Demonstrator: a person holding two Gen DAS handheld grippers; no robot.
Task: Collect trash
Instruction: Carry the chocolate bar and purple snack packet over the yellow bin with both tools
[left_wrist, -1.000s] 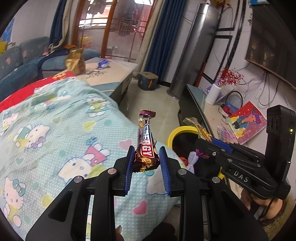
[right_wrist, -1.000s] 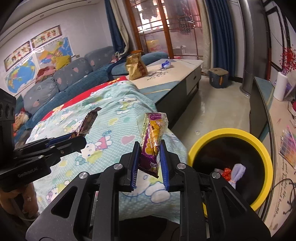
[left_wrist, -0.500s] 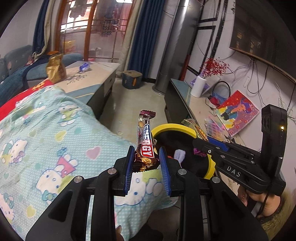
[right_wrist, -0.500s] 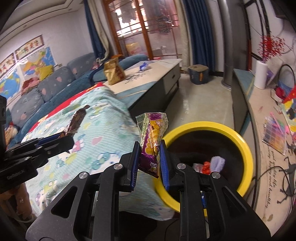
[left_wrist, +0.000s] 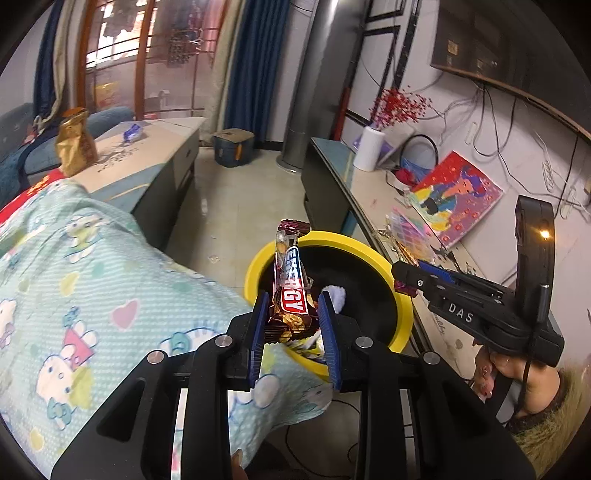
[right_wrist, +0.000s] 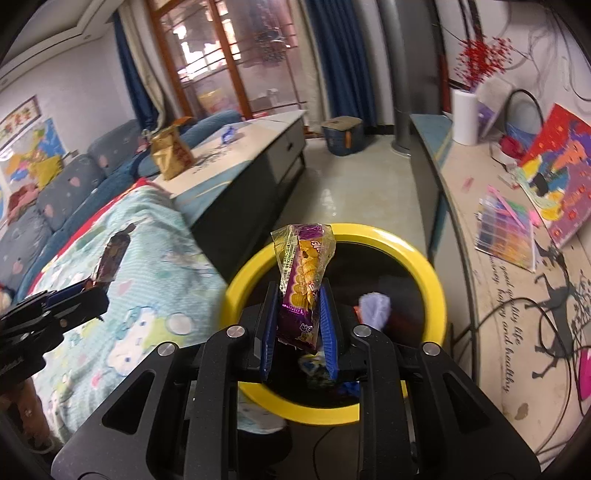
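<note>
My left gripper is shut on a brown "Energy" bar wrapper that stands upright, at the near rim of the yellow-rimmed black bin. My right gripper is shut on a purple biscuit wrapper, held over the bin. The bin holds several bits of trash, among them a white tuft. The right gripper also shows in the left wrist view, at the bin's right rim. The left gripper shows in the right wrist view, over the bed.
A bed with a Hello Kitty cover lies left of the bin. Behind it is a low table with a gold snack bag and a blue wrapper. A long cabinet with papers runs along the right.
Both grippers have swung right from over the bed toward the bin, each still holding its wrapper. The right one now hangs over the bin's opening.
</note>
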